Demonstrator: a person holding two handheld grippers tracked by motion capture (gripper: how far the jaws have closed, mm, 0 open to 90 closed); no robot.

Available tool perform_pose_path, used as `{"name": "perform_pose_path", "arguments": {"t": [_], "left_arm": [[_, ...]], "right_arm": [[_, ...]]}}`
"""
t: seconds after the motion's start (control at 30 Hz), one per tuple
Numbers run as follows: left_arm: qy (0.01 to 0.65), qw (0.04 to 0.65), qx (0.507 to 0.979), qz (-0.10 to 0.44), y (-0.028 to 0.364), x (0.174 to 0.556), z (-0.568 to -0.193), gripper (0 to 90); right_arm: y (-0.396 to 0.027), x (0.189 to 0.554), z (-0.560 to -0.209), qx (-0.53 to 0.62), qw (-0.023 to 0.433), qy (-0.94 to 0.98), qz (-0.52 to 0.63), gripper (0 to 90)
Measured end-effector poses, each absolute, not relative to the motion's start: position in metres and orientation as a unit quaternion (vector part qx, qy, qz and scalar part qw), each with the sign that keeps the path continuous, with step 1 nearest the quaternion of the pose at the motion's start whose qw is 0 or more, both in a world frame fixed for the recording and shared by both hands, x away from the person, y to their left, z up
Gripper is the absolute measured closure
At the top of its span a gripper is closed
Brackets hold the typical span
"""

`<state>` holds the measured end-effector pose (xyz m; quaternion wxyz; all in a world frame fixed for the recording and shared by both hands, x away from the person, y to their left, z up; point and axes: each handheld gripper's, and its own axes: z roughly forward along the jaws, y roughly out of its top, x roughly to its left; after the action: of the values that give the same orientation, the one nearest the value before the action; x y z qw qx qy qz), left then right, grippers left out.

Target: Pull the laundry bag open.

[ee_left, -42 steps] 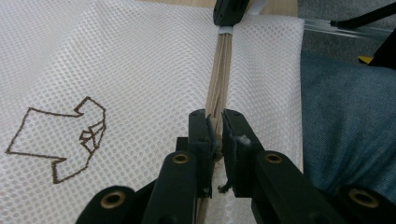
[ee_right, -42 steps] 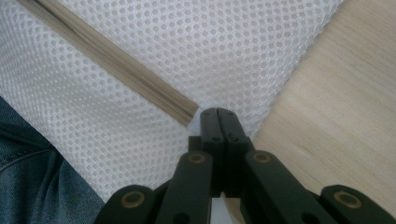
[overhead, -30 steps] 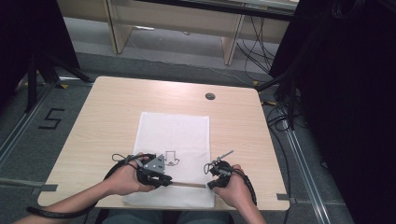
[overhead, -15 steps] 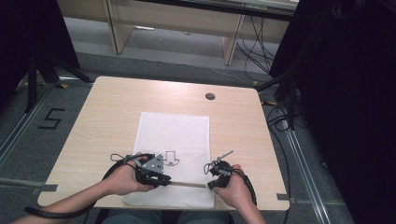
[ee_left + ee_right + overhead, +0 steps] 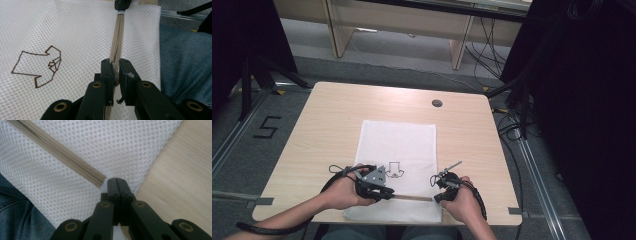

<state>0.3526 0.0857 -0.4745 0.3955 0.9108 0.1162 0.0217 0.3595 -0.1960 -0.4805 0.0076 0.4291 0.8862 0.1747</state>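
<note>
Both tools pinch mesh bag (image 5: pixel 397 150) zipper (image 5: pixel 117 47): left tool (image 5: pixel 115 67) mid-zip, right tool (image 5: pixel 116 180) at end

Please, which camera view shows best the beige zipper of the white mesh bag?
The right gripper view: the zipper lies flat, its teeth sharp, up to its end at the right gripper. In the left gripper view, the zipper runs foreshortened from the left gripper. The high view shows a thin line.

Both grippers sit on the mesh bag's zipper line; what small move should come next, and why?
Probably draw the left gripper along the zipper toward the right gripper. The left looks clamped on the zipper at what seems the slider, while the right pinches the mesh bag at the zipper's end, anchoring it.
</note>
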Motion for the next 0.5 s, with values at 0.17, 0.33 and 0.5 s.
{"name": "perform_pose_path", "arguments": {"t": [0.17, 0.33, 0.5], "left_arm": [[0.12, 0.392, 0.912, 0.025, 0.092, 0.353, -0.473, 81.9], [0.125, 0.39, 0.912, 0.032, 0.099, 0.352, -0.473, 81.9], [0.123, 0.389, 0.913, 0.034, 0.101, 0.351, -0.473, 81.9]], "right_arm": [[-0.195, 0.359, -0.48, 0.433, 0.003, 0.885, 0.172, 90.0], [-0.195, 0.358, -0.479, 0.441, 0.003, 0.882, 0.168, 90.0], [-0.194, 0.358, -0.479, 0.443, 0.004, 0.881, 0.167, 90.0]]}}
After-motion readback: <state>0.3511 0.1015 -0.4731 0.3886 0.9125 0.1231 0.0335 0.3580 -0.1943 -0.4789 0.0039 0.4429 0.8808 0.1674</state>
